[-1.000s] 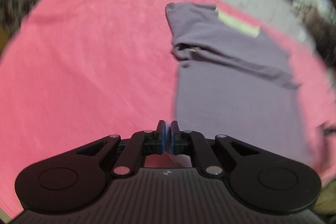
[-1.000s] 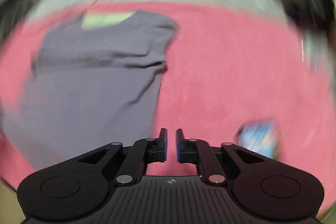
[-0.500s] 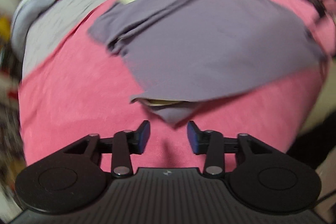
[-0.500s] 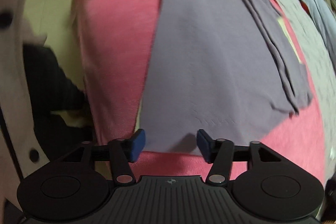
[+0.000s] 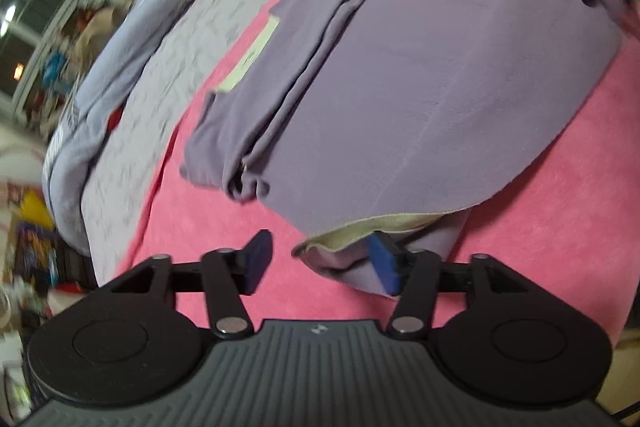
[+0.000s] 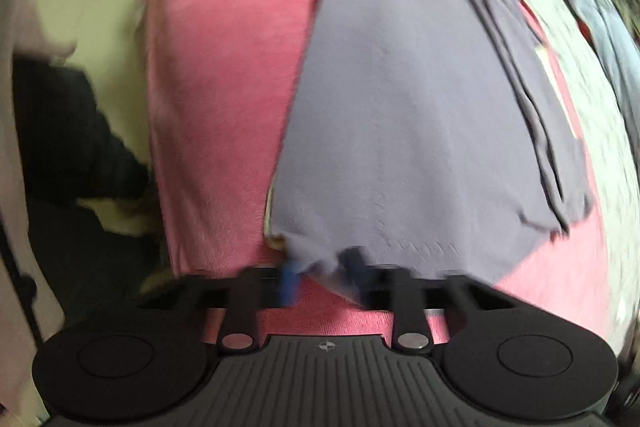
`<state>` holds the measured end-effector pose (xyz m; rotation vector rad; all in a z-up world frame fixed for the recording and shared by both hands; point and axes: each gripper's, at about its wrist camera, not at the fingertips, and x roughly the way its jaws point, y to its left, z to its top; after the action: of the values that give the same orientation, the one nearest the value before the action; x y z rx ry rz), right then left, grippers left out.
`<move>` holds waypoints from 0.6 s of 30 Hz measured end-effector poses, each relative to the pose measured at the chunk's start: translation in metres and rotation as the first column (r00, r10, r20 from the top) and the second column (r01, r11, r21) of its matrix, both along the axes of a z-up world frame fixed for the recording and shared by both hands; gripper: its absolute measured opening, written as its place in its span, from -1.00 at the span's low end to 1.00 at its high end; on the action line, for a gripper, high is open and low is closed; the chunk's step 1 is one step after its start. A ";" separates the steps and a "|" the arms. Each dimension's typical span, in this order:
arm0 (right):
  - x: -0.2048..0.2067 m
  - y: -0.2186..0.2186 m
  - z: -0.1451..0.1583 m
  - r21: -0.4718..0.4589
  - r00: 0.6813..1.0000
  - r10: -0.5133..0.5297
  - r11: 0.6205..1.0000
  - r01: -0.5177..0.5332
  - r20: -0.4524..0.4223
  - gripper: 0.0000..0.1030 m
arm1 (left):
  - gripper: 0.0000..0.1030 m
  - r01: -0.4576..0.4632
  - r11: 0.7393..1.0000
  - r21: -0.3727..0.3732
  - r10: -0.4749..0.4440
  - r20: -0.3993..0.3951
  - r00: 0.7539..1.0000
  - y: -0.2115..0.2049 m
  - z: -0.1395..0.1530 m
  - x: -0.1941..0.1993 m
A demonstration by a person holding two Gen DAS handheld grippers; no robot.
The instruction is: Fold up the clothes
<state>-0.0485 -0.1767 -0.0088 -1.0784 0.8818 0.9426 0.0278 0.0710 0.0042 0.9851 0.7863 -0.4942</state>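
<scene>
Left wrist view: my left gripper [image 5: 320, 263] is opening, jaws wide, the purple garment [image 5: 420, 75] corner lying loose between the pads on the pink blanket [image 5: 540, 227].
Right wrist view: my right gripper [image 6: 324, 277] is closing around the blurred near hem of the garment [image 6: 400, 115]; pads not yet pressing it, as far as I see.

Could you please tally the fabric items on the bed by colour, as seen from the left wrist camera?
Purple: 1, the purple garment being folded
Pink: 1, the pink blanket under it
Grey: 1, the grey bedsheet beyond the blanket
Light blue: 1, the light blue cloth heaped at the far edge
Total: 4
</scene>
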 end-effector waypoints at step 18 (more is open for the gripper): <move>0.137 -0.051 0.043 0.179 0.678 -0.691 0.655 0.734 -0.251 -0.71 | 0.16 -0.375 0.891 -0.257 0.319 -0.235 0.918 0.030 0.004 0.065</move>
<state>0.0885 -0.2275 0.0342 -0.3361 1.1580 0.4445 0.0932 0.1011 0.0077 0.5036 1.0026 -0.3794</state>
